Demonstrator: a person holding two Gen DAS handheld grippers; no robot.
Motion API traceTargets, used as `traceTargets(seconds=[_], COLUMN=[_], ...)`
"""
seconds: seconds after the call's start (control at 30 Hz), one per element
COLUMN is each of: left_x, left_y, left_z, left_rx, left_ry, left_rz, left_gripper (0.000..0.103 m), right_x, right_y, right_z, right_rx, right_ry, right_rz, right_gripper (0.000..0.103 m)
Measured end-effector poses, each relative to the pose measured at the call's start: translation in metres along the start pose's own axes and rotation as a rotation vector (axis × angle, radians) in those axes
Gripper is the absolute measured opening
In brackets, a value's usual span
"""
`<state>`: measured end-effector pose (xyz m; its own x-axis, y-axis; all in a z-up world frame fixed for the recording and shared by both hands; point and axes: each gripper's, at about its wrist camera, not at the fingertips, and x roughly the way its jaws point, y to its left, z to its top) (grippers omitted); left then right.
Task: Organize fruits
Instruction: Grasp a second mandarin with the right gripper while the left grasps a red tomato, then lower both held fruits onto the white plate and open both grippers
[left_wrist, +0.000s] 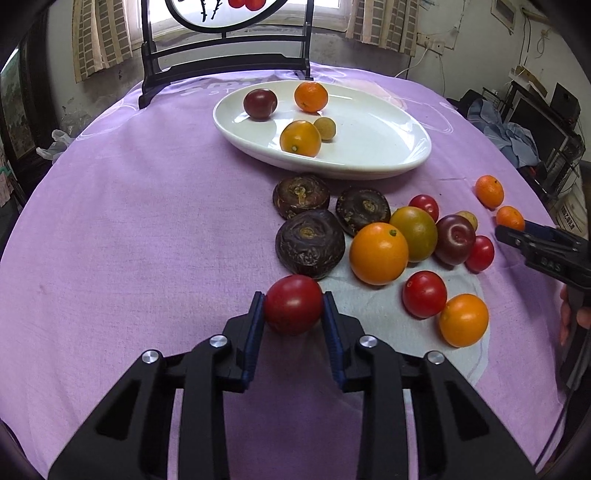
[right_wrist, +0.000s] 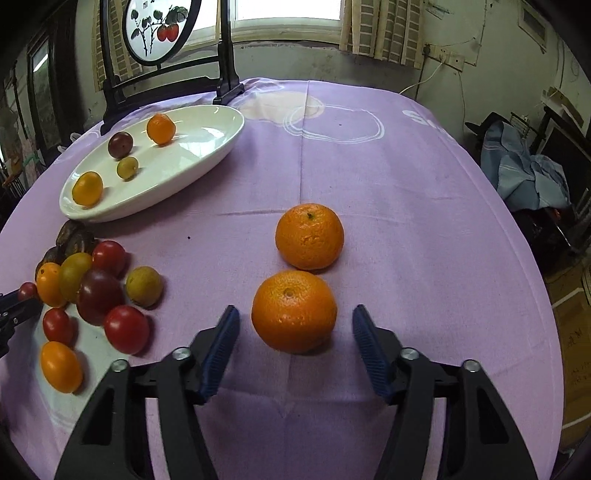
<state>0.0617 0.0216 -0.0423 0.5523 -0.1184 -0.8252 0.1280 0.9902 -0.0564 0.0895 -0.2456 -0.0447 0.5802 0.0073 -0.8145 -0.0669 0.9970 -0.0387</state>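
Left gripper (left_wrist: 293, 304) pinches round red tomato (left_wrist: 293, 303); lift gently toward white oval plate (left_wrist: 406, 155). Right gripper (right_wrist: 294, 332), spread, straddles nearer dimpled orange mandarin (right_wrist: 294, 311); centre, then squeeze softly.

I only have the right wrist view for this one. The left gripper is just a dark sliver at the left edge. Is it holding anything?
Observer: Yes. The left gripper is shut on a red tomato, blue pads pressed against both sides.
Operator: Is that tomato near the plate yet?
Observer: No. It sits at the near end of the fruit pile, just in front of a dark wrinkled fruit; the white plate lies well beyond.
Operator: What is under the pile? I see a pale patch.
Observer: A whitish cloth spread over the purple tablecloth, under the near fruits.
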Motion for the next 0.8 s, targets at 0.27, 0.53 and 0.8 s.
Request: traceTargets(seconds=[0.27,0.53,0.8], left_x=[-0.008,-0.031,-0.03], left_y=[-0.002,-0.001,0.001], left_z=[0.0,0.012,0.059], left_rx=[0.002,0.015,0.041], left_ry=[-0.005,-0.049,-0.098], left_rz=[-0.032,-0.053,0.002], left_gripper=[0.03,0.03,0.03], right_x=[-0.021,-0.059,-0.063], right_y=[0.002,0.023,0.055], right_z=[-0.005,-0.001,0.028], right_rx=[0.009,-0.028,-0.102], right_ry=[-0.04,-0.122,-0.15], right_rz=[0.06,0.176,0.228], right_gripper=[0.044,0.044,0.044])
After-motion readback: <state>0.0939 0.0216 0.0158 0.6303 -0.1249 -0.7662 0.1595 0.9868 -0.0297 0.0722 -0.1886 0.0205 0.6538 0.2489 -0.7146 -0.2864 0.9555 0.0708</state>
